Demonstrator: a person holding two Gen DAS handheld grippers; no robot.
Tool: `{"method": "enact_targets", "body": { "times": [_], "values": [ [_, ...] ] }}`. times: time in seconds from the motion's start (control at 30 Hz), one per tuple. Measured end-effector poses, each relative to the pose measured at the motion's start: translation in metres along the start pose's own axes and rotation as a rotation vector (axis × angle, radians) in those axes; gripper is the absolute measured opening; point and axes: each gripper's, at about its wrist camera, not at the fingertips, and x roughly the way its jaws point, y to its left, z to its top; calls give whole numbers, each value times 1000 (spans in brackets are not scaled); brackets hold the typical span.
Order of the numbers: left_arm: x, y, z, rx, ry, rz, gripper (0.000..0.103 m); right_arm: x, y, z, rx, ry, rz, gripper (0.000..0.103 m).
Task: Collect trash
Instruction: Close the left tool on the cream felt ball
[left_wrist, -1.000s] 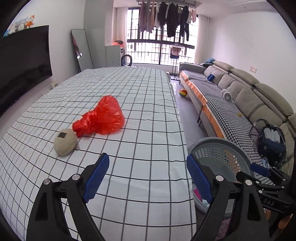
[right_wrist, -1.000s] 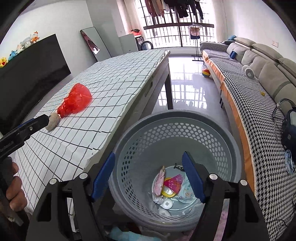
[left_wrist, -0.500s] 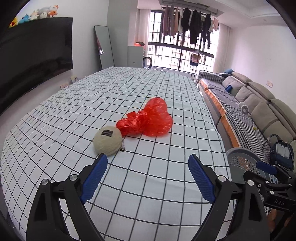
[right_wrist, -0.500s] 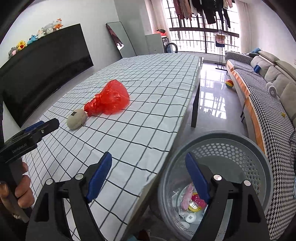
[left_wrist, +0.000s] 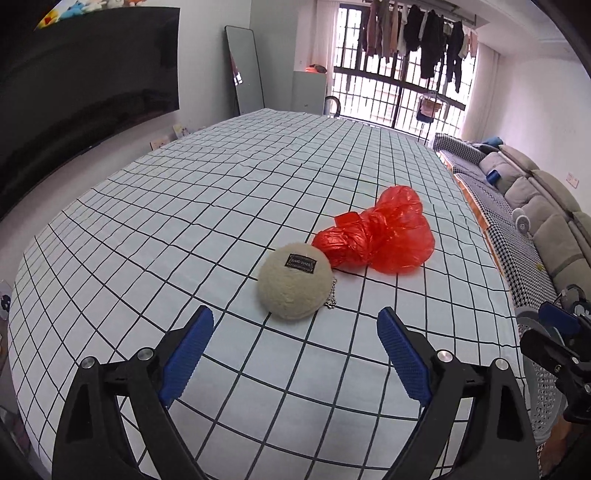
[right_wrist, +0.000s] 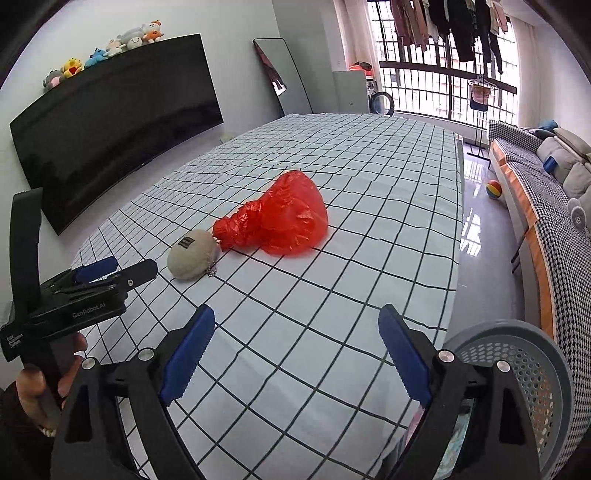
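We hold both claws wide and empty; their jaws have just been opening, with nothing between them. The left claw (left_wrist: 294, 338) points down at the plush ball (left_wrist: 294, 280), which lies just ahead of its blue pads on the worktop (left_wrist: 192, 206). The red plastic bag (left_wrist: 380, 236) touches the ball on its far side. For a clean pick we judge it best to centre the ball between the pads, lower until they straddle its widest part, and keep the far pad clear of the bag and of the small bead chain (left_wrist: 331, 297). The right claw (right_wrist: 296, 338) hangs over the near right part of the worktop, with the bag well ahead of it. The grey basket (right_wrist: 532, 365) stands just past the right edge (right_wrist: 456, 236), below worktop level. The cloth around both items is bare, leaving free room to approach.
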Motion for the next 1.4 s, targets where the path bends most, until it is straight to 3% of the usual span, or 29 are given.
{"method": "enact_targets", "body": {
  "times": [0.3,0.73,0.87,1.0,1.2,1.4],
  "values": [
    [41,1,16,5,87,0,90,20,-2,8,-6,41,21,87],
    [93,-1,24,16,144,37,89,26,-14,4,22,64,13,87],
    [99,3,21,6,164,8,67,29,-11,1,19,70,9,87],
    [95,5,22,0,152,14,60,33,-8,1,16,78,-1,87],
    [70,11,28,-8,43,105,59,39,-4,5,19,78,-22,87],
    [59,19,34,-24,3,165,59,50,5,27,6,61,-39,87]
  ]
}}
